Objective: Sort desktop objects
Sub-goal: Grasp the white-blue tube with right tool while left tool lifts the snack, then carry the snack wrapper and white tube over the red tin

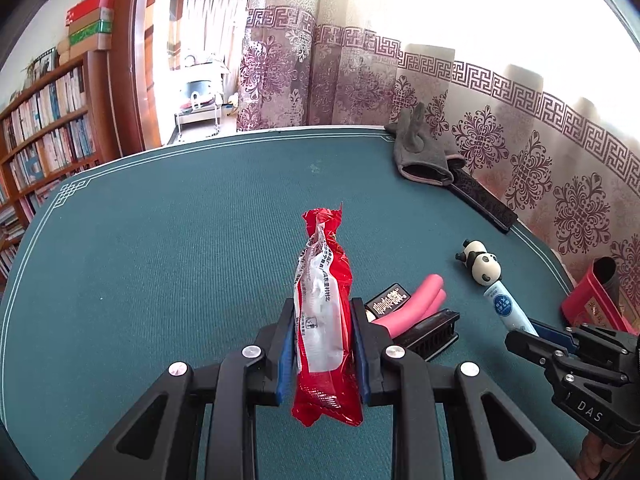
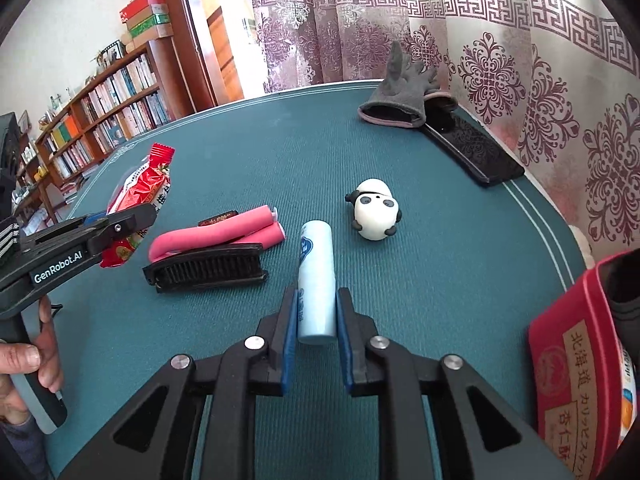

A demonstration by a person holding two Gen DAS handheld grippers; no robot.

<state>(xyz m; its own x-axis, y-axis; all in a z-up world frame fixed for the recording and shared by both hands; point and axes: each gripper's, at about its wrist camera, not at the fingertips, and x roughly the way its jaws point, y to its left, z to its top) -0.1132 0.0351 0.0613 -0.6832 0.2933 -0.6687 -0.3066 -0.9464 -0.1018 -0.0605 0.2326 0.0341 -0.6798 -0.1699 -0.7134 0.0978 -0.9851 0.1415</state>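
Left wrist view: left claw [image 1: 323, 332] clamped on the red snack packet [image 1: 324, 312], above the desk [image 1: 160, 260]. Right claw [image 2: 317, 320] pinches the white tube [image 2: 316, 280], panda toy [image 2: 374, 216] ahead. Lift straight, avoid the brush [image 2: 206, 270].

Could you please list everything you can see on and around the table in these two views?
red foil snack packet: 1, red, clamped in left tongs
white-blue tube: 1, between right tongs' pads
panda figurine: 1, black-white, mid-table
pink foam rollers: 2, pink, behind brush
black brush: 1, left of tube
grey glove: 1, far edge
black flat case: 1, beside glove
red box: 1, right edge
green table mat: 1
left tongs: shut
right tongs: contact unclear
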